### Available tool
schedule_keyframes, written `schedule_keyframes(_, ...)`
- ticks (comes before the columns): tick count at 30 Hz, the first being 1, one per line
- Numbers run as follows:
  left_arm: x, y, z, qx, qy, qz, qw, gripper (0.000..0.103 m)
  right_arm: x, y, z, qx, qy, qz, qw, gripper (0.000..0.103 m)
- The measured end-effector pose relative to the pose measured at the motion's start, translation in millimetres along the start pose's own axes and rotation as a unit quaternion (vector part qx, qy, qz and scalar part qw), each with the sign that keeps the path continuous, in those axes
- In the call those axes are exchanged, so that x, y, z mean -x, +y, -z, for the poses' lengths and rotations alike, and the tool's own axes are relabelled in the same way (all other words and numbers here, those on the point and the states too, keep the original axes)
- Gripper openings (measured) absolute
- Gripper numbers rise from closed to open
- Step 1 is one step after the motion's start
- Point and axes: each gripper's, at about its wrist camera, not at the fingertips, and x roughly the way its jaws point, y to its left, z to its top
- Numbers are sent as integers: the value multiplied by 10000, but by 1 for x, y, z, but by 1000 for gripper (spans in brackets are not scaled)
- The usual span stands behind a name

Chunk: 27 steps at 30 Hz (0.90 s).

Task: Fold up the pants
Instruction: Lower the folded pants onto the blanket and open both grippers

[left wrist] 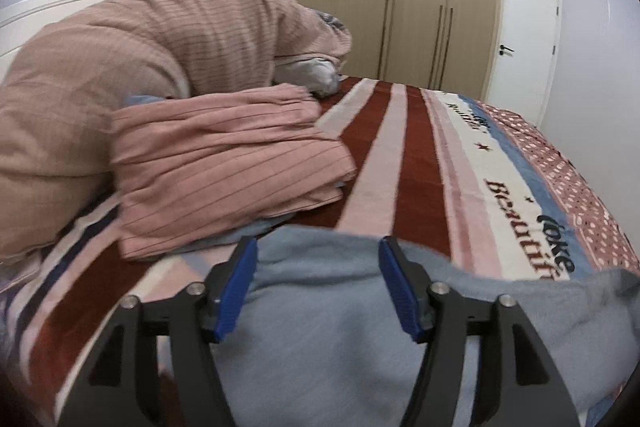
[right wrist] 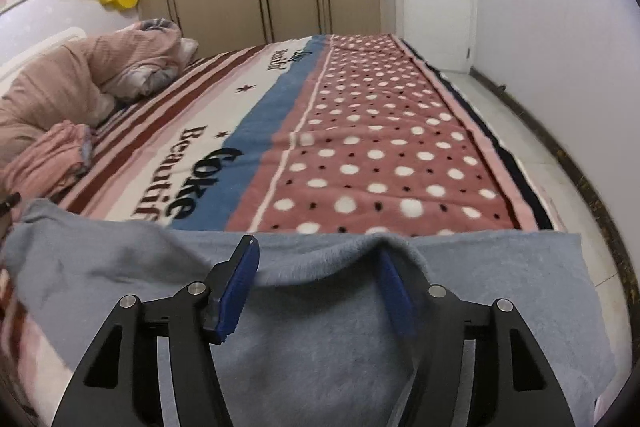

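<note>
Two hand-held grippers, left (left wrist: 318,247) and right (right wrist: 316,247), have their jaws spread apart over the light blue pants (right wrist: 312,339), which lie on the bed's patterned blanket (right wrist: 360,147). Folded pink cloth (left wrist: 224,167) sits at 10 o'clock from the left one, before a heaped quilt (left wrist: 120,59).

We lose the blue pants (right wrist: 304,331) past the bottom edge, and fabric perhaps covers one fingertip (right wrist: 394,283) (right hand-held gripper).
</note>
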Motion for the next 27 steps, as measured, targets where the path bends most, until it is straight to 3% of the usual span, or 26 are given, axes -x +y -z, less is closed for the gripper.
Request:
schedule_keyframes(3,21,18,13,31,51,-119,9999,65,20,3,1,30,-87,-84,9999,75)
schedule_keyframes(8,56,20,35,-58,95,142,9998,67,55,4,21,158,-16,11,9999,75)
schedule_keyframes(15,77,-31,55,-294,229,989,9944,71,70,-8,88,445,476,449,9969,75)
schedule_keyframes(20,79,-70,60,-526,365,1257,9900,71,63,-20,121,704,815,747,9914,75)
schedule_keyframes(22,79,-80,60,-532,390,1318,9891,71,63,-27,127,883,698,1062,9880,74)
schedule_keyframes(23,80,-85,59,-563,397,1310,9890,71,64,-32,127,899,627,1257,9860,71)
schedule_keyframes(25,81,-93,58,-633,381,1279,9890,71,68,-41,125,838,505,1387,9855,47)
schedule_keyframes(26,82,-98,57,-669,368,1269,9890,71,70,-45,122,850,462,1453,9846,24)
schedule_keyframes(27,83,-100,56,-690,365,1271,9888,71,72,-48,119,896,425,1500,9837,11)
